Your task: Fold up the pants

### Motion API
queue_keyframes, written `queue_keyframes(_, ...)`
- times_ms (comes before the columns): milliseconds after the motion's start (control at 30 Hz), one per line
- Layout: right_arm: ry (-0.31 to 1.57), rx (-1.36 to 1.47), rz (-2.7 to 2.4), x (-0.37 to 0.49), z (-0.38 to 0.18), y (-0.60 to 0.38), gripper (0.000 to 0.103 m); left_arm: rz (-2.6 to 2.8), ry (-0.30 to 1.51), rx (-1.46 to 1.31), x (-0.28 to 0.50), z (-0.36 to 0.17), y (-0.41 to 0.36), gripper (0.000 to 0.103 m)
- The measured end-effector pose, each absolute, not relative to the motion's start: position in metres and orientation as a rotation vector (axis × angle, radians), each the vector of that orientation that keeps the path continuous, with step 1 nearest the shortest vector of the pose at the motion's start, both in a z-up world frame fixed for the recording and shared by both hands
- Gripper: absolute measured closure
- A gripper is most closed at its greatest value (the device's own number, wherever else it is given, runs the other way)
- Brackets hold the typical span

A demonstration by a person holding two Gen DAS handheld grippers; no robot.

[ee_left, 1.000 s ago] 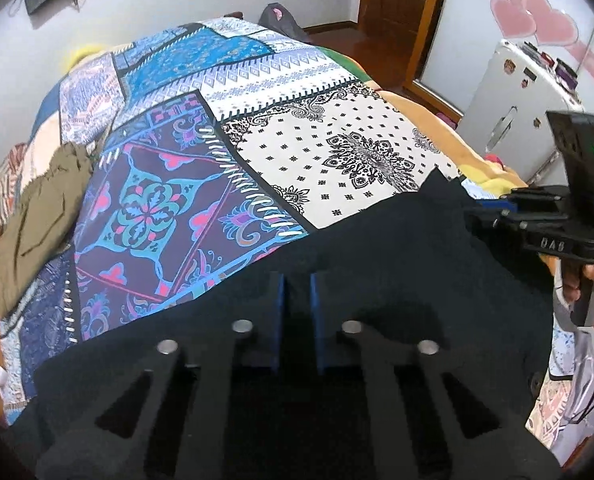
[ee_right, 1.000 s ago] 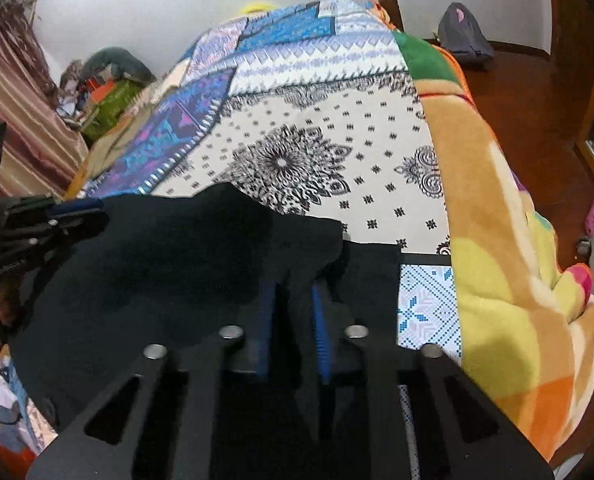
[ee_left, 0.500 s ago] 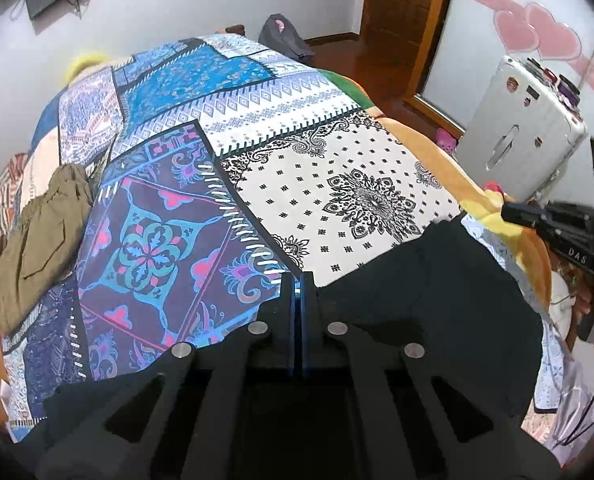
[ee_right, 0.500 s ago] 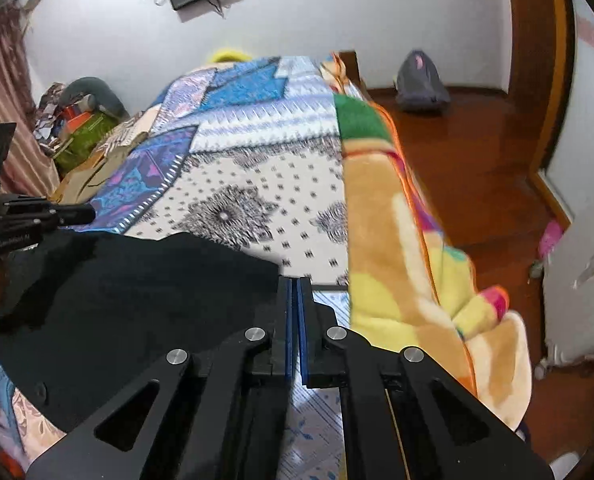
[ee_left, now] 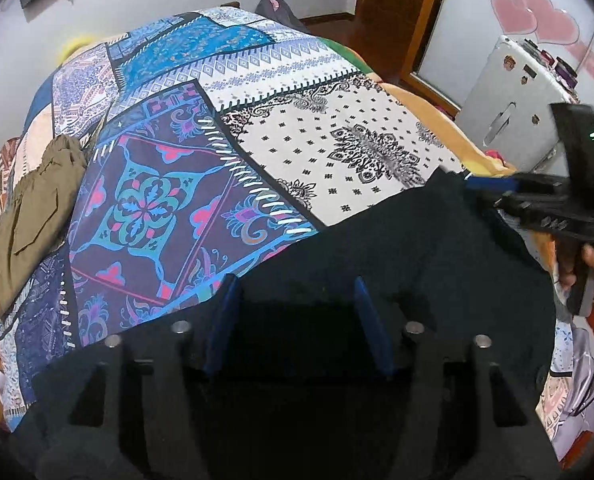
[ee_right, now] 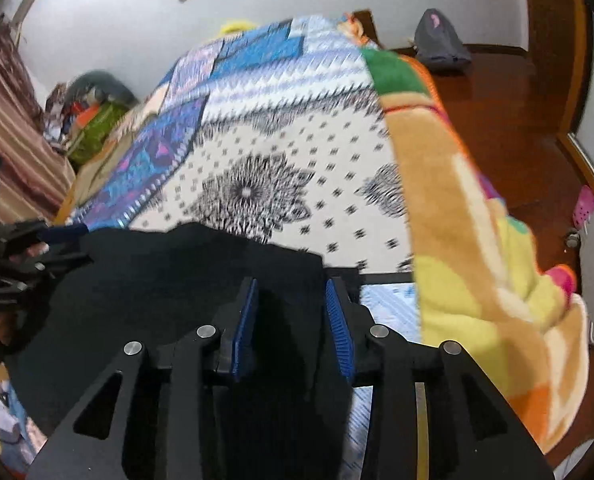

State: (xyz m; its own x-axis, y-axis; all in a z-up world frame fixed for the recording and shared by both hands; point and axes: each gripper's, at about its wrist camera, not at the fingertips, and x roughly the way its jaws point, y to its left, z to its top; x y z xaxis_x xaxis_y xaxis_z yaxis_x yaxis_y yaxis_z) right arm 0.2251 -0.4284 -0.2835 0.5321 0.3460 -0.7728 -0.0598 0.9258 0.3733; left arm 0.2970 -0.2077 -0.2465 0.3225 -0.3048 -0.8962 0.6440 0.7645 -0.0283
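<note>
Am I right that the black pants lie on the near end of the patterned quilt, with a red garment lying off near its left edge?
Not quite: the garment near the left edge is olive-brown, not red, as the left wrist view shows. The rest holds: the black pants lie on the near end of the patterned quilt.

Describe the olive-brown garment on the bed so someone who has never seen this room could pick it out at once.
Start from the bed's patchwork bedspread, seen from the left wrist camera. Follow it to its left edge, beside the purple panel with the teal flower: the olive-brown garment lies there crumpled. It is the only plain, drab cloth there, unlike the black pants at the near end.
</note>
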Motion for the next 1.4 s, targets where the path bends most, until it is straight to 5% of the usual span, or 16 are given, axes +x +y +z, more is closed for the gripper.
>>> queue_keyframes(100,0.982,0.321,0.258,0.23,-0.29,-0.424,0.067,-0.66,1.054,0.39,0.292,-0.245,-0.212,0.082)
queue_keyframes(167,0.989,0.31,0.272,0.233,-0.292,-0.421,0.075,-0.674,1.044,0.408,0.289,-0.245,-0.215,0.092)
queue_keyframes(467,0.914,0.269,0.286,0.222,-0.278,-0.416,0.094,-0.642,1.029,0.433,0.289,-0.241,-0.219,0.103)
queue_keyframes(767,0.789,0.231,0.2,0.197,-0.244,-0.428,0.094,-0.592,0.954,0.392,0.287,-0.214,-0.222,0.103)
queue_keyframes(1167,0.895,0.201,0.05,0.193,-0.261,-0.45,0.089,-0.528,0.99,0.419,0.293,-0.224,-0.227,0.102)
queue_keyframes(1400,0.915,0.258,0.098,0.154,-0.24,-0.461,0.079,-0.533,0.994,0.35,0.263,-0.203,-0.202,0.085)
